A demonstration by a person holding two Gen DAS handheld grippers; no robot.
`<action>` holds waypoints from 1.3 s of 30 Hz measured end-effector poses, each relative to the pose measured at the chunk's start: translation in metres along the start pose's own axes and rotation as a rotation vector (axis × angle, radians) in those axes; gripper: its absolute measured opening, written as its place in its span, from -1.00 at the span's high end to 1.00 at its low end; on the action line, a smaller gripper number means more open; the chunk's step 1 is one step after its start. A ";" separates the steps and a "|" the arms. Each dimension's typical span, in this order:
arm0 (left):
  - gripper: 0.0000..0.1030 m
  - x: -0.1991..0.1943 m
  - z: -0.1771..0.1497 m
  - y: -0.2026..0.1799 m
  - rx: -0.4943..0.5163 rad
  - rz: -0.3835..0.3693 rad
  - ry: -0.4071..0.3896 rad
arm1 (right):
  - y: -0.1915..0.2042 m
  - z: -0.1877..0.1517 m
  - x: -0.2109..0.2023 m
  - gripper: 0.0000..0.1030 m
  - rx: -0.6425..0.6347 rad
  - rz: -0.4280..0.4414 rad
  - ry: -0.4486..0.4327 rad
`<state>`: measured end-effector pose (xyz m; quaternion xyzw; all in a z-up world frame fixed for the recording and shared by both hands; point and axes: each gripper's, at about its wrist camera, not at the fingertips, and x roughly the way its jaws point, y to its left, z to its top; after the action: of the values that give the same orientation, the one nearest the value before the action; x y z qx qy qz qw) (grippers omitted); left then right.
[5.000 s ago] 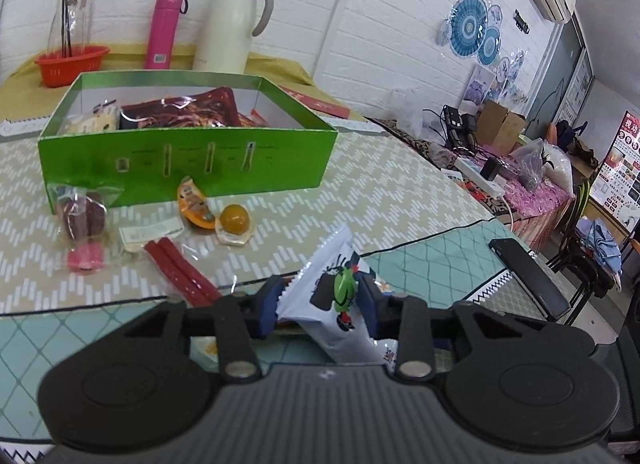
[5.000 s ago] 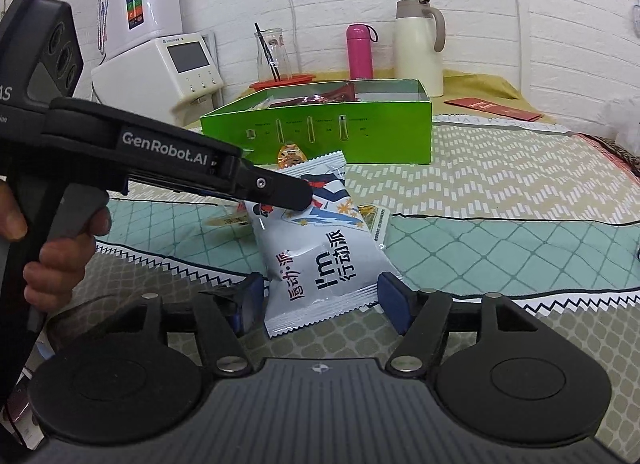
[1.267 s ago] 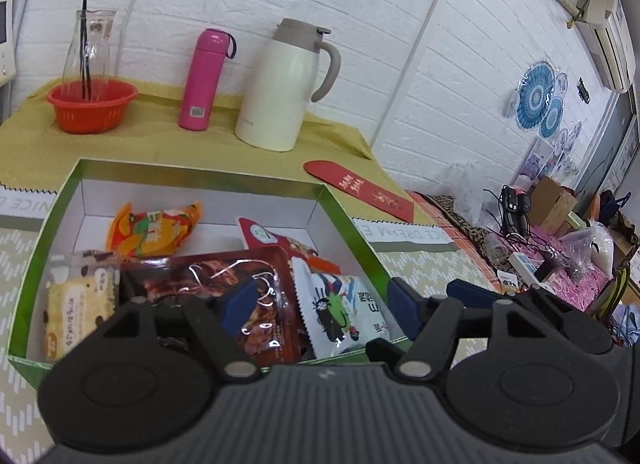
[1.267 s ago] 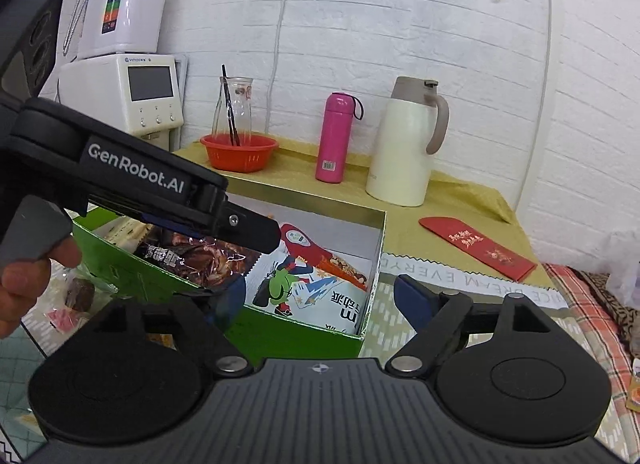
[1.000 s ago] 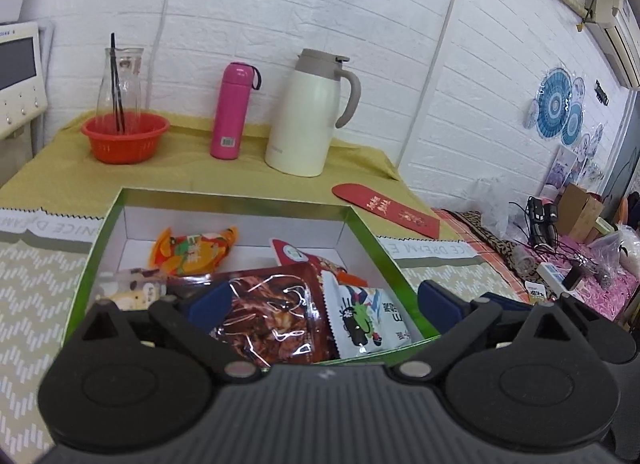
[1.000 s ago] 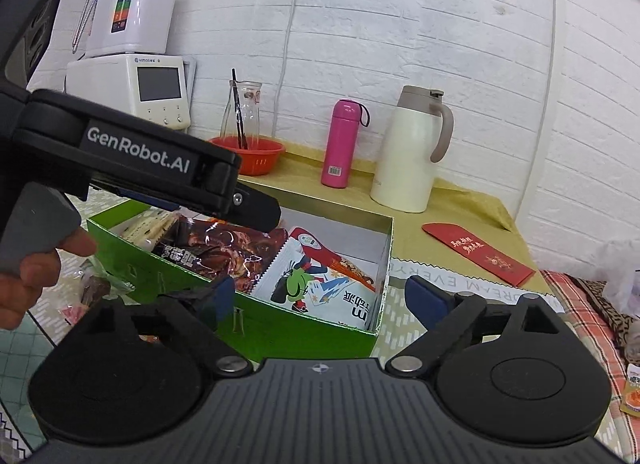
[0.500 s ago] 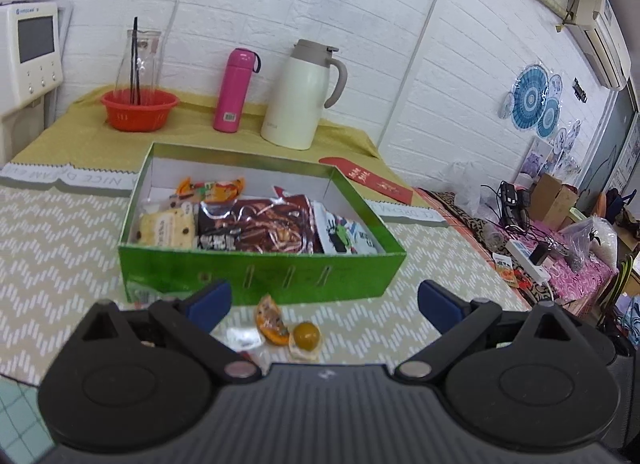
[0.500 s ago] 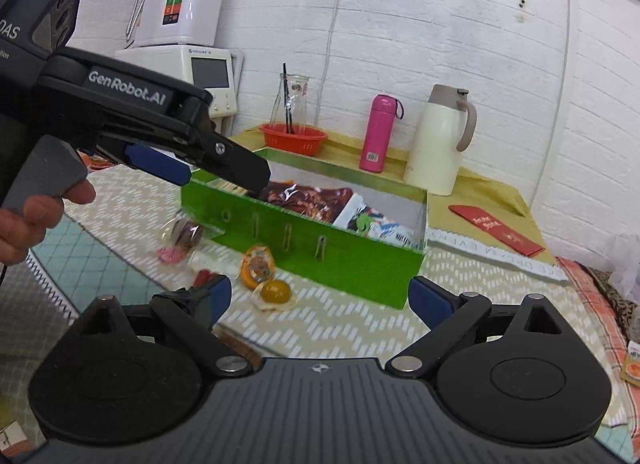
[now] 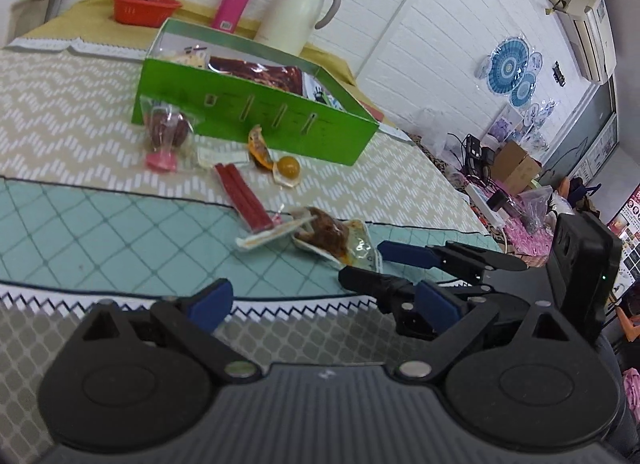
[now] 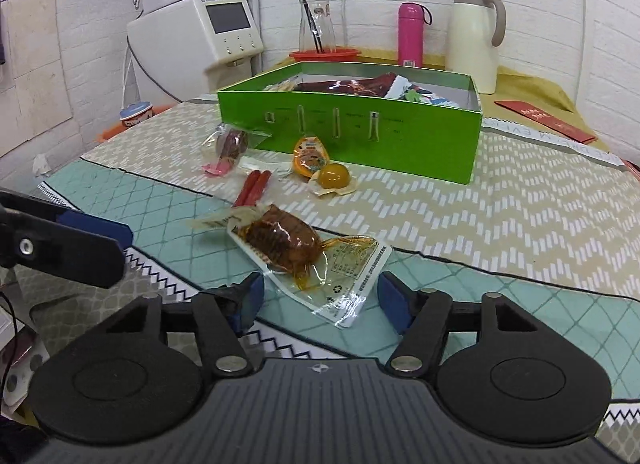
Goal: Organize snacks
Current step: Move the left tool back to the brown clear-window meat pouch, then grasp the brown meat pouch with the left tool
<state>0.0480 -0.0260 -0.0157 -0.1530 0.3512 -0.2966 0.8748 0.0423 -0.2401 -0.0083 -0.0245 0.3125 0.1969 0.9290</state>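
Observation:
A green box [image 10: 400, 140] holds several snack packs, also seen in the left wrist view [image 9: 256, 112]. Loose snacks lie on the mat in front of it: a clear pack of brown meat [image 10: 288, 244] [image 9: 328, 232], red sausage sticks [image 10: 252, 186] [image 9: 242, 194], an orange pack [image 10: 310, 154], a yellow egg pack [image 10: 332, 176] and a dark round snack [image 10: 230, 144]. My right gripper [image 10: 320, 296] is open and empty, its jaws either side of the near end of the meat pack. My left gripper [image 9: 320, 300] is open and empty, low over the mat's near edge.
Behind the box stand a cream thermos jug [image 10: 476, 32], a pink bottle [image 10: 412, 32], a red bowl with a glass carafe [image 10: 320, 48] and a white appliance [image 10: 216, 32]. A red envelope [image 10: 544, 120] lies at the right. The mat's zigzag edge [image 9: 120, 296] is near.
The white snack bag the left gripper carried now lies in the box. Both grippers have pulled back from the box and dropped low to the near mat; the right now straddles the meat pack.

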 end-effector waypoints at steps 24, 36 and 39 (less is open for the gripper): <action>0.29 0.050 0.029 0.010 -0.033 0.077 0.012 | 0.029 0.001 0.005 -0.75 -0.107 0.045 -0.017; 0.32 0.052 0.031 0.012 -0.020 0.068 0.018 | 0.032 0.007 0.020 -0.83 -0.104 0.071 -0.041; 0.34 0.053 0.030 0.011 -0.015 0.063 0.017 | 0.036 0.007 0.019 -0.64 -0.108 0.061 -0.048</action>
<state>0.1042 -0.0488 -0.0268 -0.1460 0.3653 -0.2674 0.8796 0.0465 -0.1995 -0.0115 -0.0603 0.2799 0.2423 0.9270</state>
